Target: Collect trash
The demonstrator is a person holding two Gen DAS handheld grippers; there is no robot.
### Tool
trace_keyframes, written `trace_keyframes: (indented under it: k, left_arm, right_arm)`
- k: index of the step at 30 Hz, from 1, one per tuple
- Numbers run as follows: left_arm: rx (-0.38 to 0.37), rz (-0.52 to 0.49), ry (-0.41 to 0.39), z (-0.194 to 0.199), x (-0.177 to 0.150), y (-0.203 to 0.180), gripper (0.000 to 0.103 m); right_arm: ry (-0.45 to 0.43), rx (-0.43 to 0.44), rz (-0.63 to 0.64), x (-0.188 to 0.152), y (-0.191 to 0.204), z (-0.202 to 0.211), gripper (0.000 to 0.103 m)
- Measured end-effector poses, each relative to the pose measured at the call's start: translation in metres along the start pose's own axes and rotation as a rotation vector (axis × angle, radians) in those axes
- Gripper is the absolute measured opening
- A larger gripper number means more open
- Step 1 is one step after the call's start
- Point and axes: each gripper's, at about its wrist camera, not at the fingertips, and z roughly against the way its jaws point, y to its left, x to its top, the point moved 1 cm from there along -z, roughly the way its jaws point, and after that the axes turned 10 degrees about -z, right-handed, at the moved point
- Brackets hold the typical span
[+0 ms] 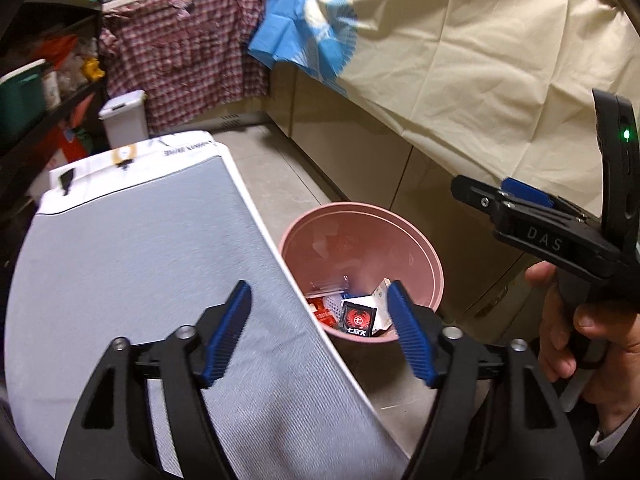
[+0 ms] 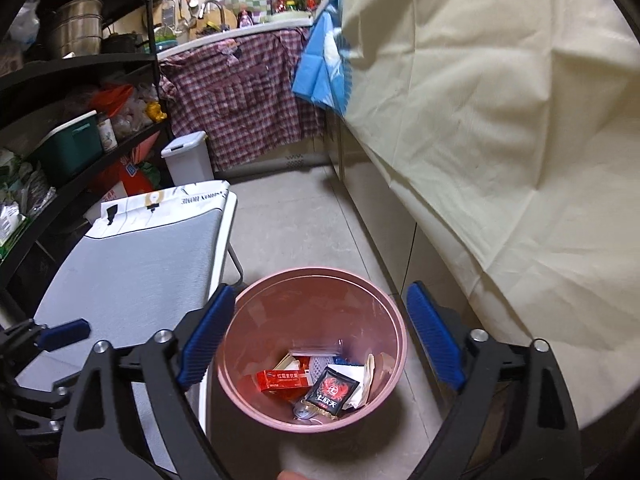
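A pink trash bin [image 2: 394, 332] stands on the floor beside a low table. It holds trash: a red box [image 2: 285, 380], a black sachet with a red emblem [image 2: 332, 394] and white wrappers. The bin also shows in the left wrist view [image 1: 432, 256], with the black sachet [image 1: 358, 320] inside. My right gripper [image 2: 320, 344] is open and empty, directly above the bin. My left gripper [image 1: 320, 332] is open and empty, over the table's right edge next to the bin. The right gripper [image 1: 504, 200] shows at the right of the left wrist view.
The low table has a grey top [image 1: 132, 256] with a white bag [image 1: 120, 160] at its far end. A cream cloth [image 2: 500, 120] hangs over the cabinets on the right. A white lidded bin [image 2: 188, 156] and black shelves [image 2: 80, 72] stand at the left.
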Motion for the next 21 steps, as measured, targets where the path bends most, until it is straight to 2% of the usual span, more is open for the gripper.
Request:
trace_keyframes:
  k: [4,10,13,15,21]
  left_arm:
    - [0.007,0.016,-0.024,0.022,-0.007,0.001,0.077]
    - [0.029,0.048,-0.057,0.043,-0.02,-0.002,0.085]
    - [0.048,0.036,-0.059,0.047,-0.026,-0.008,0.088]
    - [0.06,0.036,-0.078,0.052,-0.029,-0.013,0.094]
    - [0.111,0.065,-0.094,0.065,-0.043,-0.027,0.095]
  right_arm:
    - [-0.03,0.014,-0.006,-0.01,0.003,0.029,0.095]
    - [-0.088,-0.001,0.015,-0.028,0.005,0.076,0.097]
    - [-0.086,-0.006,0.006,-0.038,0.0,0.095,0.097]
    - [-0.082,-0.014,0.009,-0.045,-0.001,0.104,0.097]
    - [-0.083,-0.065,0.032,-0.061,-0.004,0.128,0.097]
